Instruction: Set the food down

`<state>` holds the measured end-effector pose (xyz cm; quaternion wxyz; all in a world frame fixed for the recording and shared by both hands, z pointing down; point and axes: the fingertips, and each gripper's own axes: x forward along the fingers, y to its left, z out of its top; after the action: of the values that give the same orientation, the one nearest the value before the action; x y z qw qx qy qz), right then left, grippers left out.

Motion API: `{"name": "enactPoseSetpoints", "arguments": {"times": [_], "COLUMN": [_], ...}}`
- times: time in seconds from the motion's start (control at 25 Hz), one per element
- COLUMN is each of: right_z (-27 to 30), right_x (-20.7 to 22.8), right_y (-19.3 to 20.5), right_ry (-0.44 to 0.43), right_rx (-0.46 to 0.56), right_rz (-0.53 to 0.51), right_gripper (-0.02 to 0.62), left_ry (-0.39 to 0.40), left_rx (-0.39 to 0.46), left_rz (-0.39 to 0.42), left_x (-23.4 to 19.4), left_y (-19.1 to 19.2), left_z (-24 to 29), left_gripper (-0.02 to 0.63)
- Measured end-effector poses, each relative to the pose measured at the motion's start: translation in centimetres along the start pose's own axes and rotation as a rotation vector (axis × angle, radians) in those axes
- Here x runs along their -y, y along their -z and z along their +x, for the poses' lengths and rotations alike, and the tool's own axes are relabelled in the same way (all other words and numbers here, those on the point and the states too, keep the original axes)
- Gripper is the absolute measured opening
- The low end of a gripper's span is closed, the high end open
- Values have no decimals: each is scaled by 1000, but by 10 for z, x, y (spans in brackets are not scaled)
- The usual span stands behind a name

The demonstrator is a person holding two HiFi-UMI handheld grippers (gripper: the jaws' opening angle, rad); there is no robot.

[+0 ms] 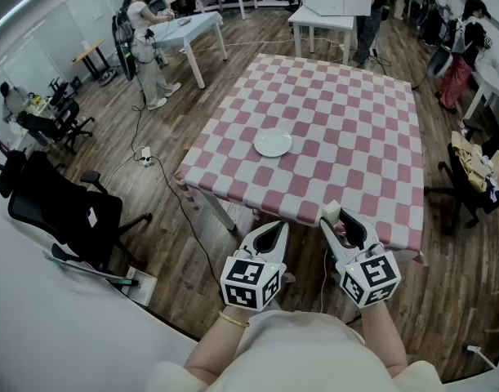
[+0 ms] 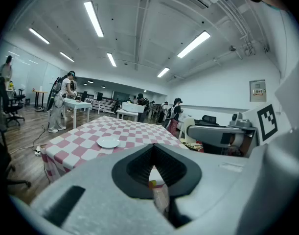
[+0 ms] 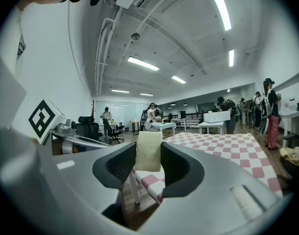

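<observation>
A table under a pink-and-white checked cloth (image 1: 355, 121) stands in front of me, with a white plate (image 1: 274, 144) near its left front part. My right gripper (image 1: 334, 219) is shut on a pale cream block of food (image 1: 332, 211) and hovers just at the cloth's near edge. In the right gripper view the food (image 3: 148, 151) stands upright between the dark pads of the right gripper (image 3: 148, 148). My left gripper (image 1: 274, 229) is shut and holds nothing, short of the table edge. In the left gripper view the plate (image 2: 108, 142) lies ahead, beyond the left gripper (image 2: 153, 148).
A black office chair (image 1: 61, 211) stands on the wood floor at the left, with a cable (image 1: 171, 194) running past it. White tables (image 1: 184, 27) and several people are at the back. Bags lie by a chair (image 1: 478, 170) at the right.
</observation>
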<state>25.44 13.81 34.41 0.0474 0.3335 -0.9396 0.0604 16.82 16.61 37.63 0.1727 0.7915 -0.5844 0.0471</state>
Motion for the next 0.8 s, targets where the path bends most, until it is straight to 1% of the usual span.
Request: {"name": "enactPoseSetpoints", "arguments": {"times": [0.24,0.48,0.64,0.72,0.8], "right_z": [-8,-7,1,8,16], "right_x": [-9,-17,-23,-27,-29], "right_y": [6,8,9,7,5], "right_ry": [16,-1,-24,-49,-55], "right_rx": [7,3,-4,6,13], "right_rz": [6,7,3,27,47], "right_gripper": [167,167,167,167,167], "left_ry": [-10,-20,-23,-18,-12], "left_rx": [1,1,-1,-3,-4], "left_rz": [8,-1,-21,-26,-23], "left_x": [1,-1,-11,-17,-22], "left_y": [3,7,10,10,7], "left_z": [-9,-14,-13,-12,-11], "left_gripper": [3,3,3,3,3]}}
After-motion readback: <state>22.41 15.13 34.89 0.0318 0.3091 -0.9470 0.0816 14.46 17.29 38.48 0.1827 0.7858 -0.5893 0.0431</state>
